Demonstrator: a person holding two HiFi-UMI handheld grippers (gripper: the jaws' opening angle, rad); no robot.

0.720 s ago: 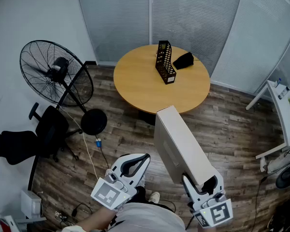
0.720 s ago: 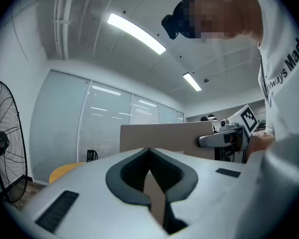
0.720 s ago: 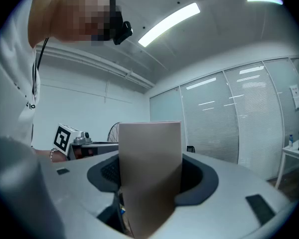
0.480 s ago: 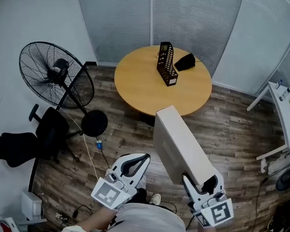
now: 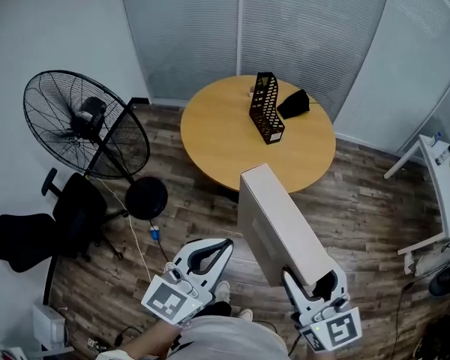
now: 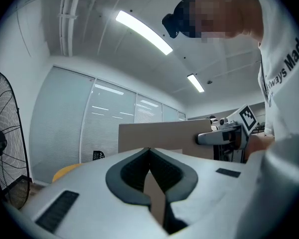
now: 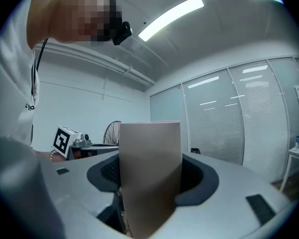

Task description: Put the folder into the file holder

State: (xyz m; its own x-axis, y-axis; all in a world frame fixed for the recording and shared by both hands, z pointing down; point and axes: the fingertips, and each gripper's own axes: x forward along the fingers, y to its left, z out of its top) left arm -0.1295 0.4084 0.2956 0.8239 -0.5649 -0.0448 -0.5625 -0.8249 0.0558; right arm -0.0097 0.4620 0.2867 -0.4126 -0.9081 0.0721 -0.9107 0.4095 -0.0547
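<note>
**Head view:** The right gripper (image 5: 313, 277) holds a thick beige folder (image 5: 279, 220) by its near end, low in front of the person, with its far end aimed at the round wooden table (image 5: 232, 145). The black mesh file holder (image 5: 266, 117) stands upright on the tabletop, well apart from the folder, with a dark object (image 5: 294, 103) just beside it. The left gripper (image 5: 222, 244) hangs alongside and carries nothing. A floor fan (image 5: 86, 122) and a black office chair (image 5: 30, 231) stand on the plank floor to the left.

**Left gripper view:** The left gripper's (image 6: 148, 150) jaws are pressed together at their tips and clamp nothing. Beyond them the folder (image 6: 159, 136) shows broadside, held by the right gripper (image 6: 224, 137). The file holder (image 6: 98, 155) is a small dark shape against the blinds.

**Right gripper view:** The right gripper's (image 7: 152, 176) jaws stand wide and grasp the folder (image 7: 149, 168), which rises between the pads and fills the gap. The fan (image 7: 112, 132) shows behind it.

**Step in hand:** This looks like the carry stage. The folder is secured, but it has not yet reached the table. The next move calls for closing on the table and turning the folder so its narrow edge lines up with the holder's open top. The folder then has to be lowered in before the jaws let go. The folder looks bulky against the slot, so the fit may be snug. The free left gripper could steady the light holder.
</note>
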